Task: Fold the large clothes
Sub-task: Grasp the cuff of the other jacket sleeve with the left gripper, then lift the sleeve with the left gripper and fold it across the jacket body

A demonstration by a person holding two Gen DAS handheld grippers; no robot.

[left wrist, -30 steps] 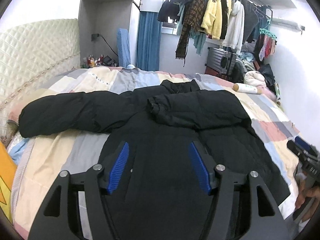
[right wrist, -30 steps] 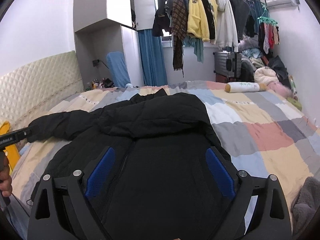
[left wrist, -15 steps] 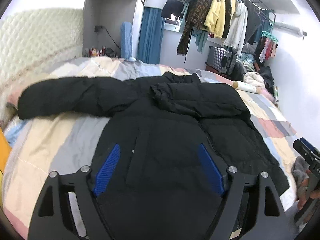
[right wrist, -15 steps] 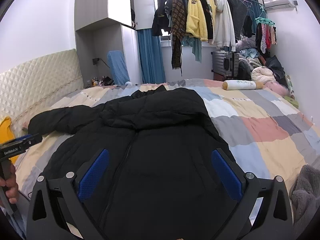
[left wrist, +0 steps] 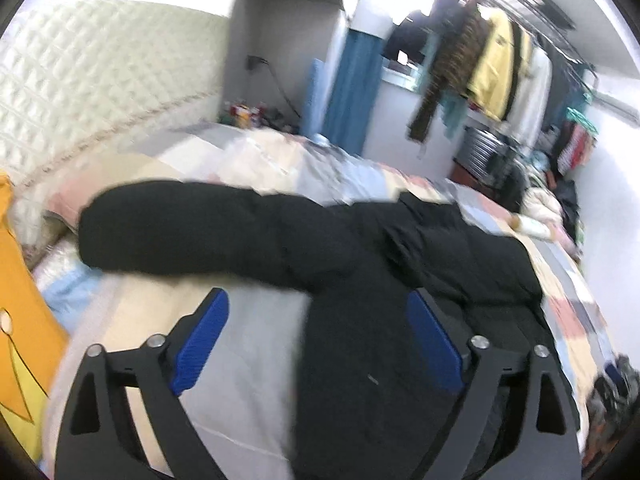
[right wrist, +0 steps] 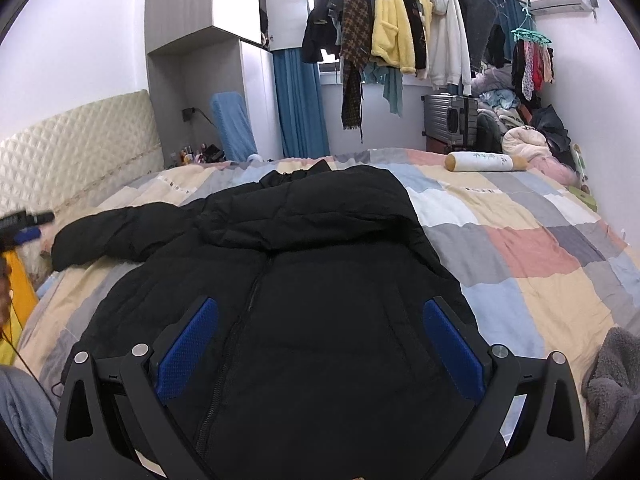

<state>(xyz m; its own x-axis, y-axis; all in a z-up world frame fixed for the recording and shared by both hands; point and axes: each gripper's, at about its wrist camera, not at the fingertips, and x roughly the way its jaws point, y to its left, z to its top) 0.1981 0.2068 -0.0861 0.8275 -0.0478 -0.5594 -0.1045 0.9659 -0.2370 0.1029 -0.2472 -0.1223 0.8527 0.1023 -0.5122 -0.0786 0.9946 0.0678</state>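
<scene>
A black puffer jacket point(right wrist: 320, 280) lies front up on the patchwork bed point(right wrist: 520, 248), zip closed. One sleeve is folded across the chest; the other sleeve point(left wrist: 192, 232) stretches out to the left toward the headboard. My left gripper point(left wrist: 320, 320) is open and empty above the jacket's left edge, facing that sleeve. My right gripper point(right wrist: 320, 328) is open and empty above the jacket's lower front. The left gripper also shows in the right wrist view point(right wrist: 24, 224) at the far left edge.
A quilted cream headboard point(right wrist: 80, 160) stands at the left. A yellow cushion point(left wrist: 24, 320) lies at the bed's left edge. A white bolster point(right wrist: 480, 160) lies at the far right. A grey fleece item point(right wrist: 612, 392) sits at the near right corner. Clothes point(right wrist: 400, 32) hang behind.
My left gripper has swung left, so the outstretched sleeve now sits ahead of it; its view is blurred by motion. My right gripper has barely moved. Both stay open.
</scene>
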